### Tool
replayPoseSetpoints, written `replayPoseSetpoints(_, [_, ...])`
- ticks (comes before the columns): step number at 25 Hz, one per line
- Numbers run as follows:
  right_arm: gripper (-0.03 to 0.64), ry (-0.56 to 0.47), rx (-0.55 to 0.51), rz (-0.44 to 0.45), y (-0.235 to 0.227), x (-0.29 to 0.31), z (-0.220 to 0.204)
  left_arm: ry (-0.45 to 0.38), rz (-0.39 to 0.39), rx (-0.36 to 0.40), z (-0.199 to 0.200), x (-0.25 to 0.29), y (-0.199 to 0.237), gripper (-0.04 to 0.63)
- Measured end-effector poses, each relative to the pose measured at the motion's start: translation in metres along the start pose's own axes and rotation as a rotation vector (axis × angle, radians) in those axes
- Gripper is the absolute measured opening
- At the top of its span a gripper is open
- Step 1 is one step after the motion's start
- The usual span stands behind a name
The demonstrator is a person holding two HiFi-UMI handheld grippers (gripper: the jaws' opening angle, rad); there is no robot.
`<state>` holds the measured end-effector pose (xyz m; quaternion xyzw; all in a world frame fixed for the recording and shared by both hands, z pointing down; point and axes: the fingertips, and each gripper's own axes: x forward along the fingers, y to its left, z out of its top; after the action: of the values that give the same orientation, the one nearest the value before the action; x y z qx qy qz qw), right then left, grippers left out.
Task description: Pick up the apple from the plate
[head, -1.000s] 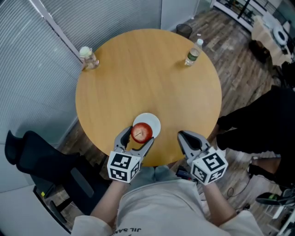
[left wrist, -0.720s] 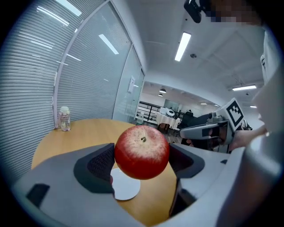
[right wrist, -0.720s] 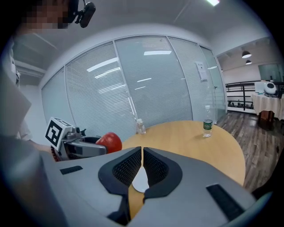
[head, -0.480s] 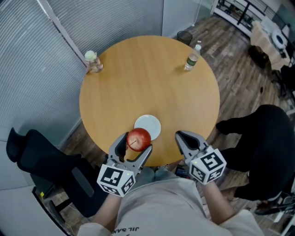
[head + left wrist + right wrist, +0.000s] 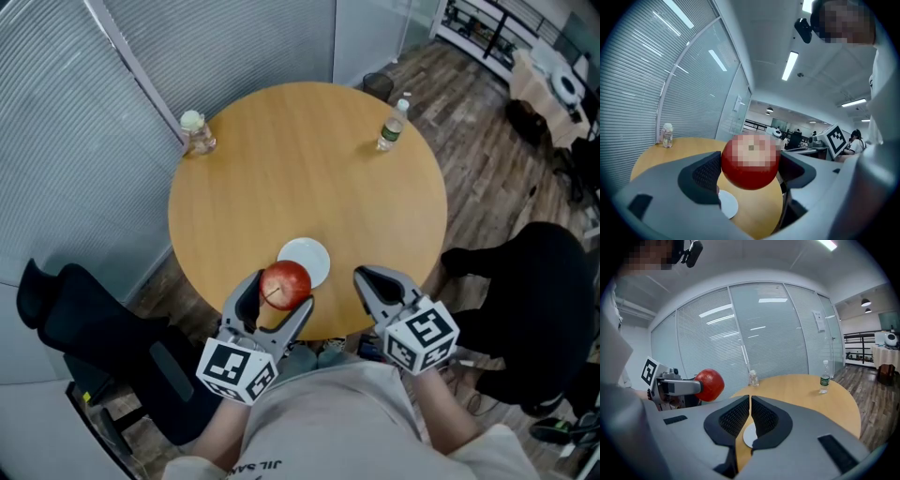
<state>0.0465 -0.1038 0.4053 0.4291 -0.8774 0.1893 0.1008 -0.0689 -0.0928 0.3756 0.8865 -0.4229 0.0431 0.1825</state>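
A red apple hangs in the air just in front of the table's near edge, with my left gripper shut on it. In the left gripper view the apple fills the gap between the two dark pads. The small white plate lies bare on the round wooden table, just beyond the apple. From the right gripper view the apple shows at the left and a sliver of the plate below the jaws. My right gripper is shut on nothing, its pads touching, near the table edge to the right of the plate.
A small clear jar with a pale lid stands at the table's far left edge. A water bottle with a green label stands at the far right. A black chair sits to the left, a seated person's dark legs to the right.
My left gripper has lifted the apple off the plate and drawn it back toward me. The plate is left bare. The right gripper has barely moved.
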Motion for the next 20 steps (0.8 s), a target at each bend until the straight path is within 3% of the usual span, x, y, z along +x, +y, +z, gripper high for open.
replayPoseSetpoints(20, [0.035,0.004,-0.015,0.009,0.0097,-0.005,-0.0004,0.005,-0.006,-0.006,-0.0038,-0.0067,-0.0035,0.383])
